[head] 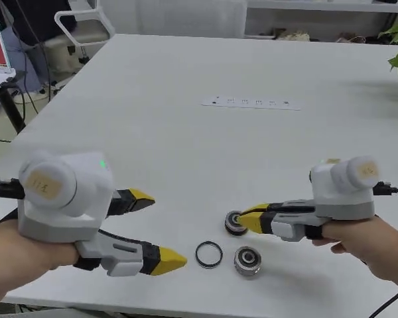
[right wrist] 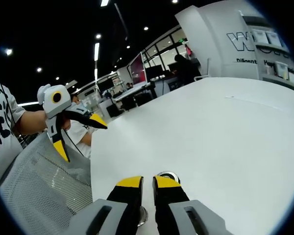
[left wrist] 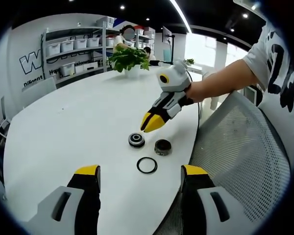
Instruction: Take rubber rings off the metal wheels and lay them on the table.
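Right gripper clenched, level, tip at one metal wheel; second wheel at its five o'clock; one rubber ring; left gripper released.

Head view looks down on table, gripper views face each other low across it

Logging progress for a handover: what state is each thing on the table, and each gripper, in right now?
Loose black rubber ring: off, flat on the white table.
Dark-rimmed metal wheel: lying flat, ring seemingly on.
Grey metal wheel: lying flat, looks bare.
Left gripper: open, empty.
Right gripper: shut, tips at the dark-rimmed wheel.
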Action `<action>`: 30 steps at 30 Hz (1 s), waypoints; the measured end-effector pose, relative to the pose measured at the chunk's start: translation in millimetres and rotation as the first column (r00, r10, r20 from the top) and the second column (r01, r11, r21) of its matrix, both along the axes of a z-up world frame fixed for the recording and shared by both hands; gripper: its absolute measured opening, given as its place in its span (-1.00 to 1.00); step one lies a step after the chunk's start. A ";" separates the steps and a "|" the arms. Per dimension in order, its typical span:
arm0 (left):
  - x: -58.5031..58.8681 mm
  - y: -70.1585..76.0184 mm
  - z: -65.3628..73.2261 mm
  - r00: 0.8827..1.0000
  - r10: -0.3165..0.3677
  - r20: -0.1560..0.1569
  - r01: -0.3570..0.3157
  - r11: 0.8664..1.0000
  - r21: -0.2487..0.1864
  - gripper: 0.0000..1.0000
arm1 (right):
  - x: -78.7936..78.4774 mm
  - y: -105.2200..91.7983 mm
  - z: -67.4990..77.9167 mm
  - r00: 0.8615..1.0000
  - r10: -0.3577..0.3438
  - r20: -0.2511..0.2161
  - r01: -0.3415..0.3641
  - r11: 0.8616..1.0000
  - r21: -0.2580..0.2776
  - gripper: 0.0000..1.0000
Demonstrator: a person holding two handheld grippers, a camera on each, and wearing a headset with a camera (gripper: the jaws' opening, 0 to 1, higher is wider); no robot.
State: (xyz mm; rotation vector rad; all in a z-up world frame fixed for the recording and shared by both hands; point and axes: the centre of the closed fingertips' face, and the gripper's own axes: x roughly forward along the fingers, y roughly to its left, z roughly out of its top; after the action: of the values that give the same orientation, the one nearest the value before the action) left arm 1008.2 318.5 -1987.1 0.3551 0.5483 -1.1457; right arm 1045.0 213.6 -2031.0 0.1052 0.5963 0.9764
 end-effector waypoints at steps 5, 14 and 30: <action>7.6 -4.6 2.3 1.000 -0.003 0.005 0.003 1.000 -0.004 0.27 | 1.6 -7.3 3.2 1.000 -0.022 0.012 0.022 1.000 0.007 -0.84; 15.3 -13.3 3.6 1.000 -0.010 0.009 0.010 1.000 -0.010 0.24 | 3.3 -17.9 2.0 0.999 -0.048 0.017 0.048 0.999 0.003 -0.79; 37.2 -26.5 -6.0 1.000 -0.010 0.002 0.010 1.000 -0.009 0.21 | 3.6 -29.3 -6.1 0.997 -0.070 0.029 0.071 0.997 -0.026 -0.70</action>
State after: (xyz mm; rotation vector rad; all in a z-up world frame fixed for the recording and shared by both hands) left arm 1045.3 292.0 -1993.2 0.3518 0.5396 -1.1573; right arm 1048.6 184.3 -2037.1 0.0876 0.5767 0.8999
